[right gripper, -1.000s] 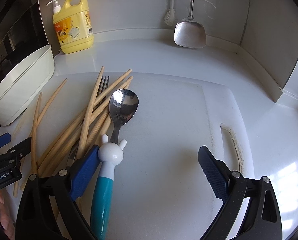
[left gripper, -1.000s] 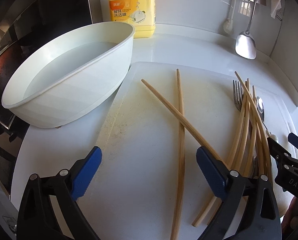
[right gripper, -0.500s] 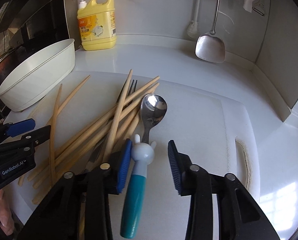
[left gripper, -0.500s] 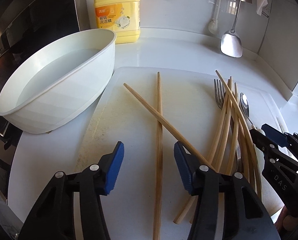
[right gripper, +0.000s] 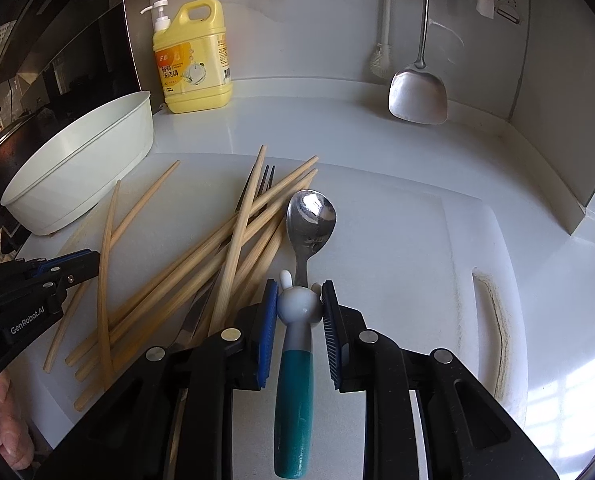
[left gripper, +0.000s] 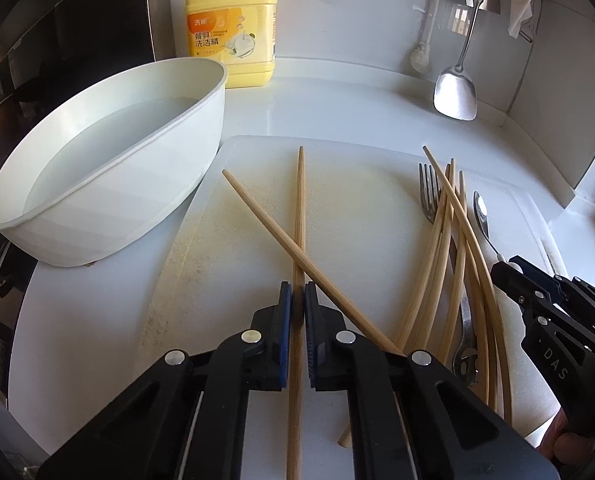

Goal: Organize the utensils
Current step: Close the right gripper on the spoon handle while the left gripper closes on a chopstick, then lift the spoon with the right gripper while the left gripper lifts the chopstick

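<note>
Left gripper (left gripper: 297,308): jaws closed on a single chopstick (left gripper: 298,216), which lies lengthwise on the white cutting board (left gripper: 357,184) and is crossed by a second chopstick (left gripper: 281,242). Right gripper (right gripper: 299,300): jaws pressed against the rabbit-head handle of the spoon (right gripper: 303,280), flat on the board. Chopstick pile (right gripper: 217,256) and fork (right gripper: 263,178) lie just left. Bare board is seen toward its right edge; basin (left gripper: 109,152) touches the board's left edge.

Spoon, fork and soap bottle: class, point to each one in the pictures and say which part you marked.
Spoon (right gripper: 311,216): right wrist view, on the shiny bowl.
Fork (left gripper: 428,186): left wrist view, on the tines.
Soap bottle (right gripper: 193,68): right wrist view, on the front label.
</note>
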Action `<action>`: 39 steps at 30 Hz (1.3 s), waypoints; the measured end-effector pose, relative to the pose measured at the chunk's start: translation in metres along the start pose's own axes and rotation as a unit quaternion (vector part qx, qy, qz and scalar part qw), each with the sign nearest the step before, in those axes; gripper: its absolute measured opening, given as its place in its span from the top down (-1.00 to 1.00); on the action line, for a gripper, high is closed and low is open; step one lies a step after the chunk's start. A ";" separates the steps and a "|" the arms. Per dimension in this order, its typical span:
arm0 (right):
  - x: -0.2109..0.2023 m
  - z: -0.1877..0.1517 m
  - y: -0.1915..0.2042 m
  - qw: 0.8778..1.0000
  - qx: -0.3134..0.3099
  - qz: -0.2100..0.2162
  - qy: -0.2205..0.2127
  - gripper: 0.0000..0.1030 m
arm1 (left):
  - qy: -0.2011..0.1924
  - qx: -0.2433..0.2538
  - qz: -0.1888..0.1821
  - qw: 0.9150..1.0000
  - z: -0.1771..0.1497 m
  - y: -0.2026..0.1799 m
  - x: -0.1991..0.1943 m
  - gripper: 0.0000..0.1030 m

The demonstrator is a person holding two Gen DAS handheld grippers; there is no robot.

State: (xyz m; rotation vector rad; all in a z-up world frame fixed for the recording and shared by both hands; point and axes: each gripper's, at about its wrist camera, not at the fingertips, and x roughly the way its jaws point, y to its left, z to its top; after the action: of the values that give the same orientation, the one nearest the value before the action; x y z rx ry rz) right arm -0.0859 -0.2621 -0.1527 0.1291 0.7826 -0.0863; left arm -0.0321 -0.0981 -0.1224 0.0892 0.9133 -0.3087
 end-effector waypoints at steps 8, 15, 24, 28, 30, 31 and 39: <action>-0.004 0.000 -0.004 1.000 0.012 0.004 -0.011 0.59 | -0.013 0.003 0.009 1.000 0.003 0.002 -0.005 0.86; -0.003 0.002 -0.004 1.000 0.012 0.003 -0.010 0.59 | -0.021 0.030 0.027 0.999 0.014 -0.003 -0.008 0.86; -0.003 0.003 -0.005 1.000 0.016 0.002 -0.008 0.59 | -0.009 0.078 0.052 0.996 0.025 -0.012 0.000 0.86; -0.002 0.004 -0.006 1.000 0.018 0.002 -0.008 0.59 | -0.011 0.111 0.064 0.992 0.027 -0.018 0.001 0.86; -0.002 0.004 -0.006 1.000 0.020 0.002 -0.008 0.59 | -0.010 0.128 0.072 0.989 0.027 -0.022 0.004 0.86; -0.002 0.004 -0.006 1.000 0.020 0.001 -0.008 0.59 | -0.010 0.134 0.075 0.988 0.027 -0.024 0.004 0.86; -0.003 0.003 -0.008 1.000 0.025 -0.003 -0.008 0.59 | -0.031 0.147 0.094 0.984 0.035 -0.020 -0.003 0.86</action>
State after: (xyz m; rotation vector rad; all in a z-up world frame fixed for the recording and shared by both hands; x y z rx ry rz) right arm -0.0863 -0.2704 -0.1492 0.1733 0.7649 -0.1128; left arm -0.0131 -0.1232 -0.0971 0.4348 0.7848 -0.2667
